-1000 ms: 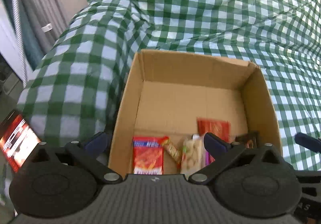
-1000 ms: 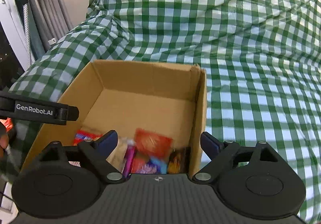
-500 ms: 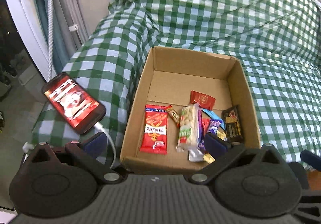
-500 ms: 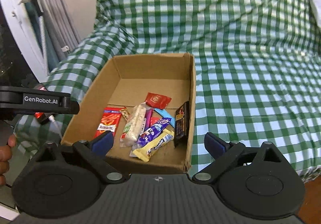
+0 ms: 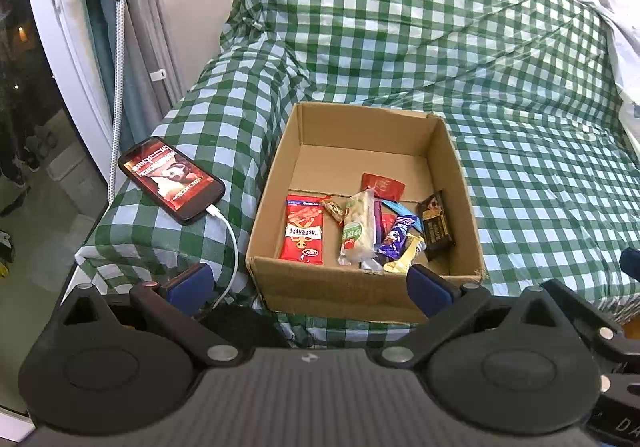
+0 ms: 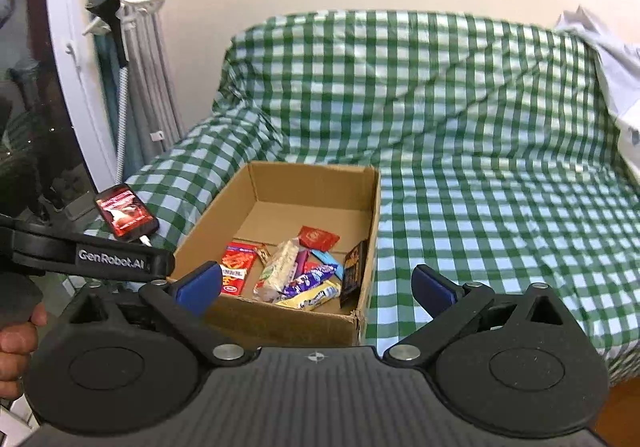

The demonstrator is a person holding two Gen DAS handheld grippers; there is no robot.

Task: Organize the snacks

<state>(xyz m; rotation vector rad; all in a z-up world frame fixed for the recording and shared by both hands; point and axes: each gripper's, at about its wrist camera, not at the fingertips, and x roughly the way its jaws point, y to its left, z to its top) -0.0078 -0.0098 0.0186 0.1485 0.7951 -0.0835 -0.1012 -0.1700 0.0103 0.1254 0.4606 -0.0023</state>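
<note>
An open cardboard box (image 5: 460, 183) (image 6: 372, 215) sits on a green checked sofa. Inside lie several snacks: a red packet (image 5: 302, 233) (image 6: 236, 267), a pale green-labelled bar (image 5: 356, 229) (image 6: 278, 267), a purple bar (image 5: 396, 241) (image 6: 308, 279), a yellow bar (image 6: 310, 295), a dark chocolate bar (image 5: 436, 227) (image 6: 352, 273) and a small red sachet (image 5: 382, 186) (image 6: 318, 237). My left gripper (image 5: 308, 285) is open and empty, in front of the box. My right gripper (image 6: 316, 285) is open and empty, also before the box.
A phone (image 5: 170, 179) (image 6: 126, 217) with a lit screen and a white cable (image 5: 230, 247) lies on the sofa arm left of the box. A curtain and window frame (image 5: 60, 47) stand at far left. The checked seat (image 5: 552, 199) stretches right of the box.
Both grippers have pulled back and up from over the box. The whole box, the phone and the sofa have come into view. The snacks have not moved.
</note>
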